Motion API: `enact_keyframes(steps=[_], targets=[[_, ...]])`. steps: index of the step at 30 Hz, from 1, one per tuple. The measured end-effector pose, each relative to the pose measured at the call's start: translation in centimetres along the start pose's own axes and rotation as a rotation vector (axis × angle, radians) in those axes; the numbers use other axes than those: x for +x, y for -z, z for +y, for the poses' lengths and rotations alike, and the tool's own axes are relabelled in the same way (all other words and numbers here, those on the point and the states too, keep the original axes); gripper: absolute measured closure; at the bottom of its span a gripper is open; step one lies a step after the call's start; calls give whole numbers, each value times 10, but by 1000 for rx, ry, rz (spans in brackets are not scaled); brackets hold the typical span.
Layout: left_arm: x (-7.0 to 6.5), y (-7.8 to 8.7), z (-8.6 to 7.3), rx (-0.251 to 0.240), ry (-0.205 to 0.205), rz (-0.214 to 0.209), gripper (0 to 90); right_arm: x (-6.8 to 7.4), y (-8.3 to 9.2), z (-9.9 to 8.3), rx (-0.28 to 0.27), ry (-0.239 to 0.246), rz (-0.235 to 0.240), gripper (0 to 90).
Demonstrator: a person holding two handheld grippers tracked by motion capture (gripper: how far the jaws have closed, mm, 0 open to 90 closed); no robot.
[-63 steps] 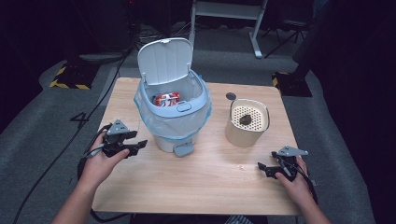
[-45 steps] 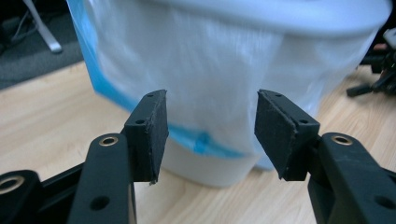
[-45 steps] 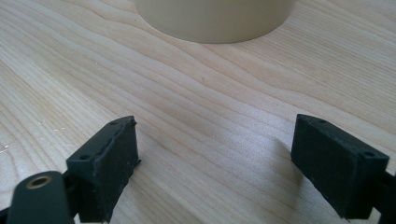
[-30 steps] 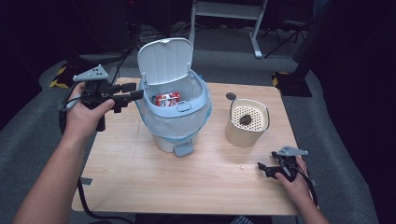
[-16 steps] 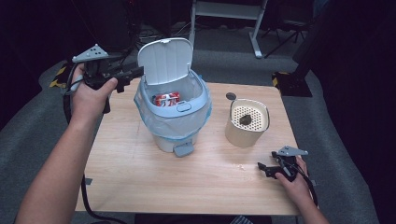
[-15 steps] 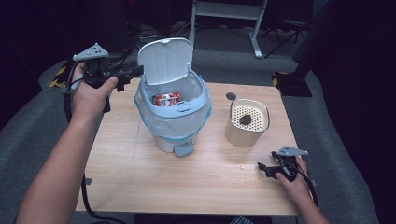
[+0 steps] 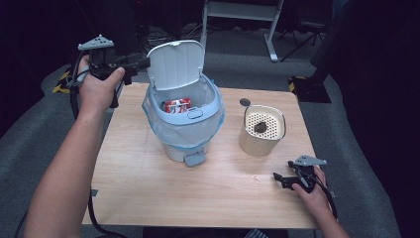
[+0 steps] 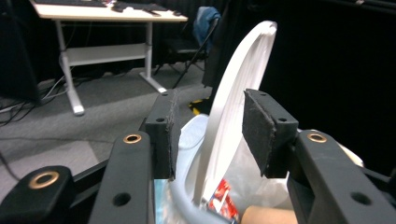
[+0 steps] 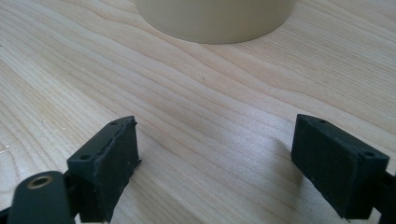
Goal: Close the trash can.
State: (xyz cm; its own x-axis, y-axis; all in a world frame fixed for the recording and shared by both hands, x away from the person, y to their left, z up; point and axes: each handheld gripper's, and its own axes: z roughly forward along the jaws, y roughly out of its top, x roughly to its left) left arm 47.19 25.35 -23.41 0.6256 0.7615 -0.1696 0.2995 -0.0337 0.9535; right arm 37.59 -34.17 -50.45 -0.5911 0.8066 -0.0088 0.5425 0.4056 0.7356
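Observation:
A light blue pedal bin [image 7: 198, 113] with a clear liner stands mid-table, its white lid [image 7: 176, 64] raised upright. A red and white packet [image 7: 177, 104] lies inside. My left gripper [image 7: 140, 64] is held up at the lid's left edge. In the left gripper view the lid [image 8: 243, 70] stands edge-on in the gap of the left gripper [image 8: 208, 135]; the pads do not press on it, and the jaws have just been opening slightly. The packet [image 8: 222, 196] shows below. My right gripper [image 7: 282, 178] rests on the table at the front right, open and empty [image 9: 215, 163].
A beige tub [image 7: 257, 141] with a perforated top and a dark lump [image 7: 260, 127] on it stands right of the bin, also ahead of the right gripper [image 9: 215, 18]. A small dark disc [image 7: 244, 102] lies behind it. The bin's pedal [image 7: 194, 158] faces me. The wooden table [image 7: 148, 183] is bare in front.
My left hand rose from the table left of the bin and moved back and right, up to the lid's edge. The right hand stayed put.

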Motion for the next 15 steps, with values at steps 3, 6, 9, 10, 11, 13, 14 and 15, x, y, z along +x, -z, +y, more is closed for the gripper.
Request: enact_keyframes(steps=[3,6,9,10,11,13,14,15], targets=[[-5,-5,5,8,-27,11,532,0,0,0,0,0,0,150],[-9,-9,10,14,-52,6,526,0,0,0,0,0,0,150],[-14,-11,13,9,-43,-28,545,0,0,0,0,0,0,150],[-18,-11,13,19,-62,-17,533,0,0,0,0,0,0,150],[-21,-11,13,24,-76,-12,533,0,0,0,0,0,0,150],[-26,-9,13,32,-85,-23,532,0,0,0,0,0,0,150],[-27,-8,12,34,-87,-30,532,0,0,0,0,0,0,150],[-29,-6,12,37,-87,-38,533,0,0,0,0,0,0,150]])
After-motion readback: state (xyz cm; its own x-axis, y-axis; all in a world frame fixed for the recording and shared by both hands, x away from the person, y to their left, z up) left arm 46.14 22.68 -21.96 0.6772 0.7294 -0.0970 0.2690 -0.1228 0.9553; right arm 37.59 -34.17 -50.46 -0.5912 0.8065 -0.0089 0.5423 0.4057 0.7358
